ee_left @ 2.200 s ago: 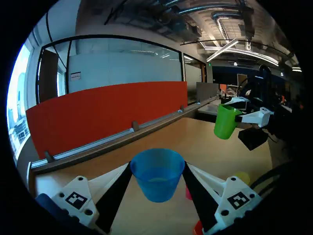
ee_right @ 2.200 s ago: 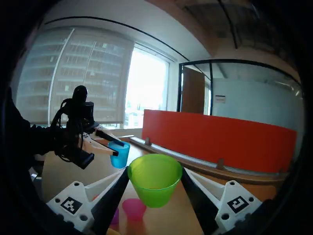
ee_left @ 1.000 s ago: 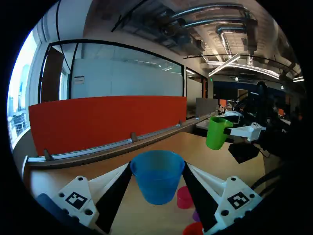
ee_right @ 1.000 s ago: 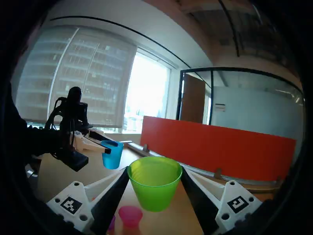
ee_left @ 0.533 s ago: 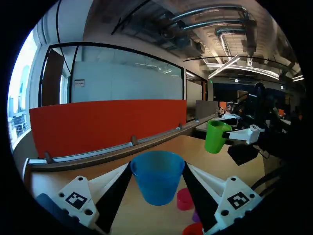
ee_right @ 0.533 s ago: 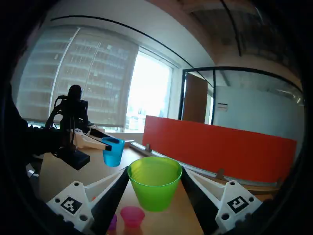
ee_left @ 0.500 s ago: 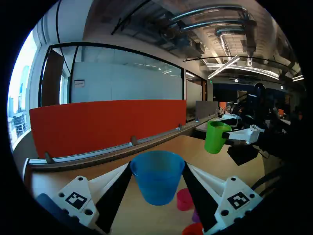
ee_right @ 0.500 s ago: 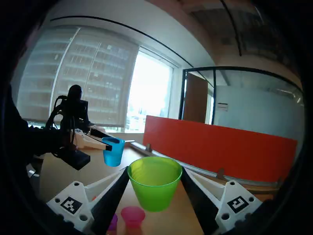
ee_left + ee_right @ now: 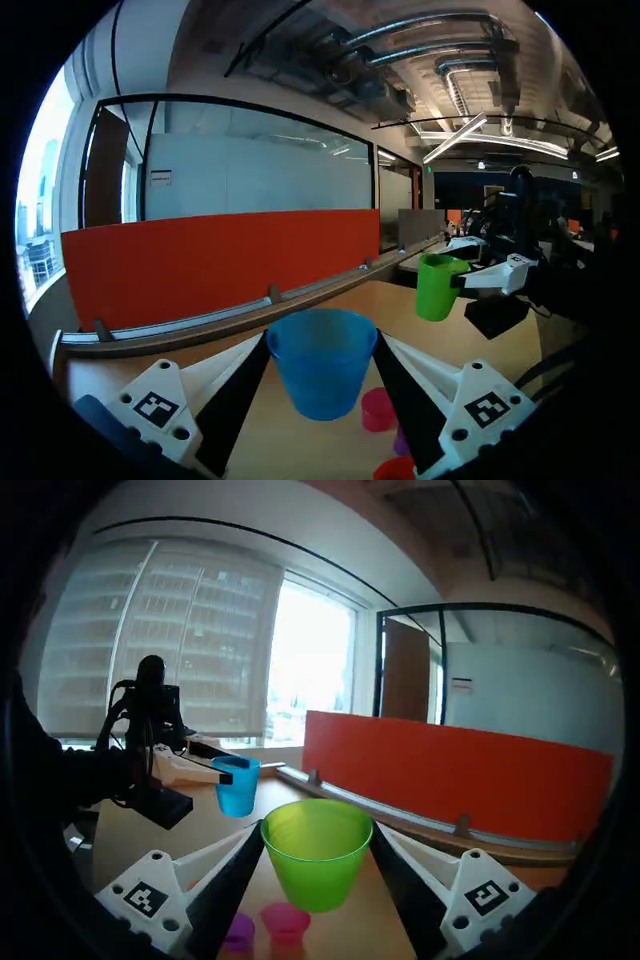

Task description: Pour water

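Observation:
A blue cup [image 9: 322, 362] sits upright between the fingers of my left gripper [image 9: 322, 376], which is shut on it above the wooden table [image 9: 480, 340]. In the right gripper view a green cup [image 9: 317, 864] is held upright in my right gripper [image 9: 317, 876], shut on it. The green cup [image 9: 436, 286] also appears in the left gripper view, at the right, held off the table. The blue cup [image 9: 237, 785] appears in the right gripper view at the left, carried by a person's dark-sleeved hand. The two cups are apart. Water is not discernible in either cup.
Small pink cups [image 9: 285, 924], a purple one [image 9: 238, 933] and a red one [image 9: 396, 468] stand on the table below the grippers. An orange divider panel [image 9: 216, 256] on a rail runs along the table's far edge. Windows [image 9: 312, 668] lie beyond.
Both cups have stayed upright and held. The green cup has drifted slightly left and down in the left gripper view; the blue cup has shifted slightly right in the right gripper view.

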{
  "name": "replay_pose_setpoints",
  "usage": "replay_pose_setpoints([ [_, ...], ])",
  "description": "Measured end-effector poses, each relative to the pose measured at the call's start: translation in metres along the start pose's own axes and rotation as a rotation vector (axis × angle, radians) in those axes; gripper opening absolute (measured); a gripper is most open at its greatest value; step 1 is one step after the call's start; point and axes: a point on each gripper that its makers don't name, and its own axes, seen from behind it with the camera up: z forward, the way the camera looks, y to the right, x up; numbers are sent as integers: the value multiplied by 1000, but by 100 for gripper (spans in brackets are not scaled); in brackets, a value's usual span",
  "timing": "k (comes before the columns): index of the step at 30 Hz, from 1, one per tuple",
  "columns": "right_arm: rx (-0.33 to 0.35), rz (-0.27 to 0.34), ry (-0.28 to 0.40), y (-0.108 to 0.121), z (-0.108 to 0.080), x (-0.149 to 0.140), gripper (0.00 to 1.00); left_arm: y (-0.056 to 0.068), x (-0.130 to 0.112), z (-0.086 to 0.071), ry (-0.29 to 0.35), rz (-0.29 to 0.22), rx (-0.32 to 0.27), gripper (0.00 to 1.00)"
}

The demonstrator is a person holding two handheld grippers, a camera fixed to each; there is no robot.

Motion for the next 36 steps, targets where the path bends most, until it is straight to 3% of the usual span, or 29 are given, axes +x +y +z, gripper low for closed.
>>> replay_pose_setpoints([
  [36,123,31,-121,-26,9,-21,94,3,18,-13,4,128,-11,89],
])
